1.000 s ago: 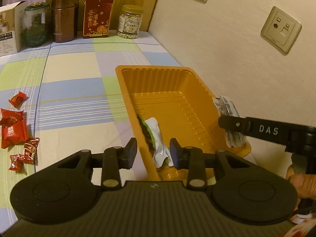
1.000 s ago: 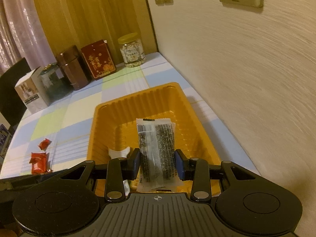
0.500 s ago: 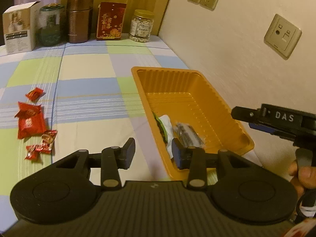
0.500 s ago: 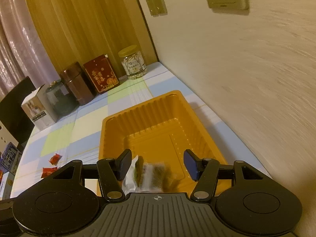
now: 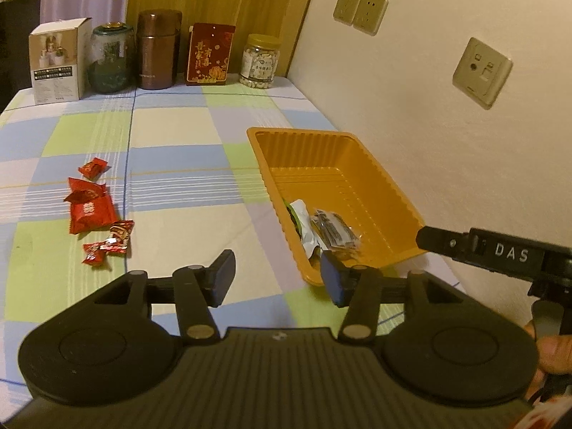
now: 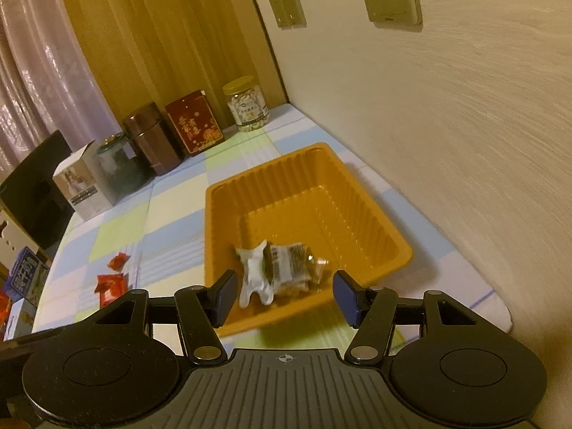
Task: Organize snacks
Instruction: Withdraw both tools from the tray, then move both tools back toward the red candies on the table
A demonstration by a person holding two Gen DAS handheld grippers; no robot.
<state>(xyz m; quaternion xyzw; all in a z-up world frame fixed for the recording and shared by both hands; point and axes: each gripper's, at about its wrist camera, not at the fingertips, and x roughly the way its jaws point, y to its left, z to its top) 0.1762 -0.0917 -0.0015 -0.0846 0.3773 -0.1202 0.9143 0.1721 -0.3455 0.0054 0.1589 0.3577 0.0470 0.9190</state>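
Note:
An orange tray (image 5: 379,175) (image 6: 357,193) stands on the checked tablecloth by the wall. In its near end lie a clear packet of dark snack (image 5: 334,230) (image 6: 289,262) and a white-and-green packet (image 5: 302,220) (image 6: 254,279). Several red candies (image 5: 91,211) (image 6: 111,284) lie on the cloth to the left. My left gripper (image 5: 277,279) is open and empty, just before the tray's near left corner. My right gripper (image 6: 284,296) is open and empty above the tray's near end; its finger (image 5: 443,243) shows in the left wrist view.
Along the back edge stand a white box (image 5: 59,64), a green glass jar (image 5: 111,59), a brown canister (image 5: 157,50), a red box (image 5: 209,53) and a jar of nuts (image 5: 259,60). The wall (image 5: 429,107) runs close along the tray's right side.
My right gripper opened and let go of the clear packet, which dropped into the tray beside the white packet. Both grippers have drawn back and up from the tray.

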